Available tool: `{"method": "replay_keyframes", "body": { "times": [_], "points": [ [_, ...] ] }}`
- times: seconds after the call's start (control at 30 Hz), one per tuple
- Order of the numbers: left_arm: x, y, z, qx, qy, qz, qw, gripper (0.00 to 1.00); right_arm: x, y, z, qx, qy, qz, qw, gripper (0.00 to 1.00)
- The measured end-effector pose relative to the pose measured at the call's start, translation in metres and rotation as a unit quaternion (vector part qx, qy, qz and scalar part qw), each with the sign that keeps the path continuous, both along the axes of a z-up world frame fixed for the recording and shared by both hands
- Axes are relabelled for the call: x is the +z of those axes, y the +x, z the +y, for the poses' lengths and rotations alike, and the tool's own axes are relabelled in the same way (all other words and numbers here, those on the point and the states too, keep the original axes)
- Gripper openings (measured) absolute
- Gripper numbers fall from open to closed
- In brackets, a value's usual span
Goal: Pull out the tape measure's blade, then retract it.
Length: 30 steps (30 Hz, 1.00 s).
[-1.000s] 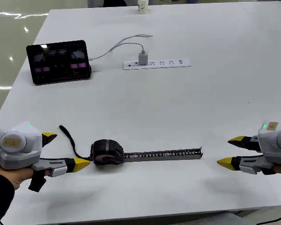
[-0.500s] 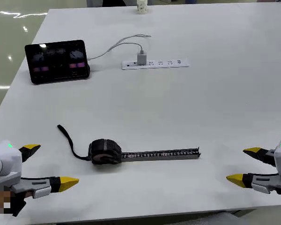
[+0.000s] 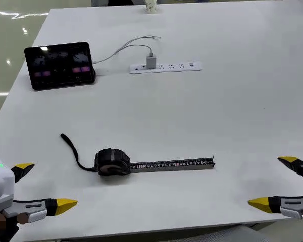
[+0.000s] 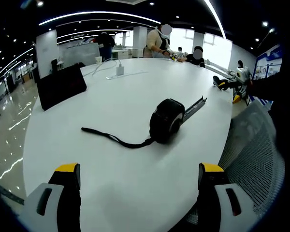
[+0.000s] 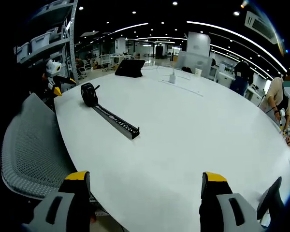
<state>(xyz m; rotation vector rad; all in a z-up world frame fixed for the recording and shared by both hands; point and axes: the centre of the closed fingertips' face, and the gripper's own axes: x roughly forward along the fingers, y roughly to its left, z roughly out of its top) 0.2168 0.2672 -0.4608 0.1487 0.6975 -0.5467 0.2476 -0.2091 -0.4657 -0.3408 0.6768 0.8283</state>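
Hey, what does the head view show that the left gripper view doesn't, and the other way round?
Head view: the lit screen of the tablet and the printed scale along the blade.
Left gripper view: people at the table's far end, ceiling lights and a mesh chair.
Both: the tape measure lying on the white table with its blade out and its strap trailing, plus the left claw and right claw, open and apart from it.

The white table (image 3: pixel 202 116) bears a black tape measure (image 3: pixel 112 162) near its front edge, its blade (image 3: pixel 174 164) lying flat to the right and its strap (image 3: pixel 71 147) trailing left. Farther back stand a dark tablet (image 3: pixel 59 65) and a white power strip (image 3: pixel 166 67), with a cable (image 3: pixel 126 48) between them.
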Motion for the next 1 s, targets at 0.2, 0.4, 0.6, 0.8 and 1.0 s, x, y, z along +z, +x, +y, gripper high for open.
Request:
{"method": "replay_keyframes", "body": {
  "times": [0.2, 0.4, 0.6, 0.8, 1.0],
  "points": [
    [0.003, -0.001, -0.003, -0.011, 0.004, -0.004, 0.9999, 0.99, 0.0, -0.002, -0.002, -0.006, 0.0, 0.003, 1.0, 0.99],
    [0.007, 0.001, -0.006, -0.01, 0.0, -0.008, 0.9999, 0.99, -0.001, -0.002, 0.001, -0.005, 0.002, 0.012, 0.9999, 0.99],
    [0.014, 0.011, -0.02, -0.005, -0.004, -0.014, 0.9999, 0.99, 0.0, 0.003, 0.009, 0.018, -0.01, 0.021, 0.9996, 0.99],
    [0.011, 0.021, -0.04, 0.012, -0.012, 0.001, 0.9999, 0.99, 0.003, 0.012, 0.021, 0.048, -0.022, 0.012, 0.9985, 0.99],
    [0.018, 0.035, -0.066, 0.039, -0.058, 0.01, 0.9975, 0.99, 0.004, 0.02, 0.032, 0.079, -0.036, 0.016, 0.9961, 0.99]
  ]
}}
